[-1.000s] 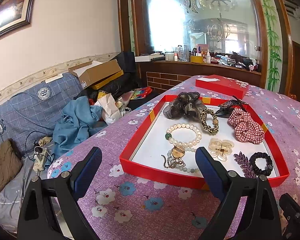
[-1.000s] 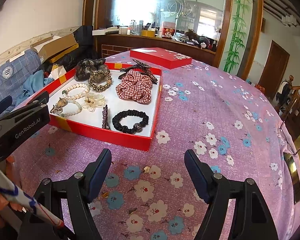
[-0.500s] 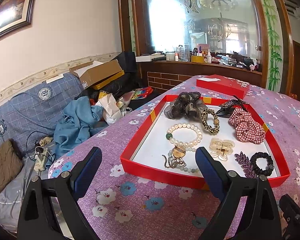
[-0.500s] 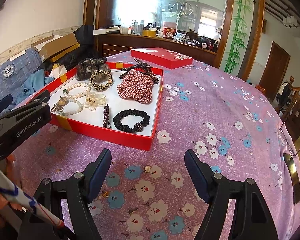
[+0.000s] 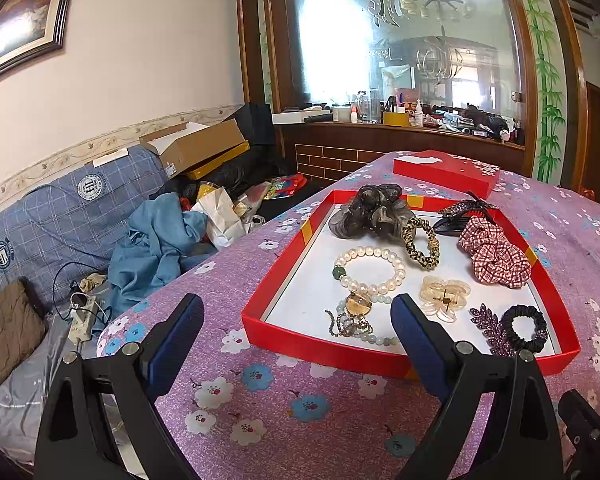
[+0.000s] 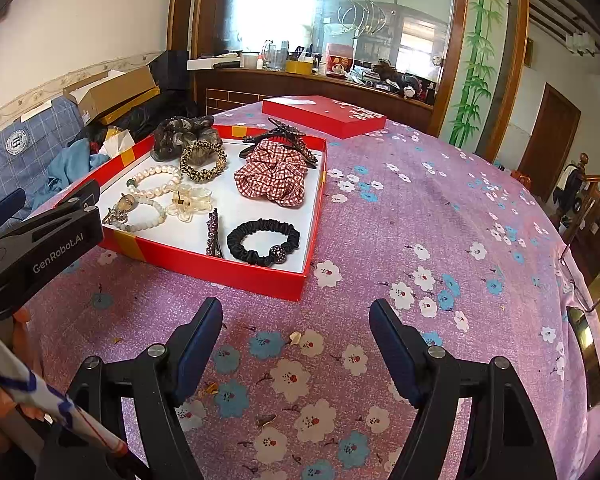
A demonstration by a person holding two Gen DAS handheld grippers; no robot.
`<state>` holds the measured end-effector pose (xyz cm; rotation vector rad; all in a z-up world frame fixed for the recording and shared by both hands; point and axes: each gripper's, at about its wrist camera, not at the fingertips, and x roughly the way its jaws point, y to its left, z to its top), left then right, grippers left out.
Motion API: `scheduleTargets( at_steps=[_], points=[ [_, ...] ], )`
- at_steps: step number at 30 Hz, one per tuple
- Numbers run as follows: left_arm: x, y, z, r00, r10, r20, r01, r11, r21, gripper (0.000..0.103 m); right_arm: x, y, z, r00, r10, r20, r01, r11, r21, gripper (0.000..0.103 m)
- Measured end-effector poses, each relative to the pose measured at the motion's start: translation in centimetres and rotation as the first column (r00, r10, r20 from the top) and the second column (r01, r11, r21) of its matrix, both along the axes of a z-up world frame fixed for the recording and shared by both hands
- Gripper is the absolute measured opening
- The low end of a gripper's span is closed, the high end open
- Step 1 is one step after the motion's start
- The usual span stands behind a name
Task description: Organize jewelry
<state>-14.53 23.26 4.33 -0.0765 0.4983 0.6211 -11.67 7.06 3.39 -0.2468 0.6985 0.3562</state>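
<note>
A red tray (image 5: 320, 346) (image 6: 260, 274) with a white floor sits on the purple floral tablecloth. It holds a pearl bracelet (image 5: 370, 270) (image 6: 156, 178), a leopard scrunchie (image 5: 420, 244) (image 6: 202, 162), a plaid scrunchie (image 5: 494, 258) (image 6: 274, 178), a black scrunchie (image 5: 524, 328) (image 6: 264, 242), a clear claw clip (image 5: 444, 298) (image 6: 190, 200), a purple leaf clip (image 5: 494, 330) (image 6: 213, 232), a dark organza scrunchie (image 5: 370, 210) and a beaded bracelet (image 5: 354, 316). My left gripper (image 5: 296, 332) is open and empty before the tray's near left corner. My right gripper (image 6: 296, 334) is open and empty over the cloth, near the tray's front right corner.
A red lid (image 5: 446, 174) (image 6: 324, 114) lies beyond the tray. A cluttered sofa (image 5: 60, 232) with clothes and boxes stands left of the table. A wooden counter with bottles runs under the mirror (image 5: 400, 40). The left gripper's body (image 6: 40, 244) shows at the right wrist view's left edge.
Both views have shifted very slightly; the grippers stay open and empty and the tray's contents have not moved.
</note>
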Motion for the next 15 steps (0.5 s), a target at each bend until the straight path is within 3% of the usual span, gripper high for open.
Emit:
scheduleTargets(
  at_steps=[15],
  points=[
    [-0.13,0.12,-0.07,1.0,-0.005,-0.008,0.005,1.0,-0.004,0.094,0.01,0.07,0.02,1.0,0.002,-0.01,-0.002,1.0,-0.002,0.08]
  ],
)
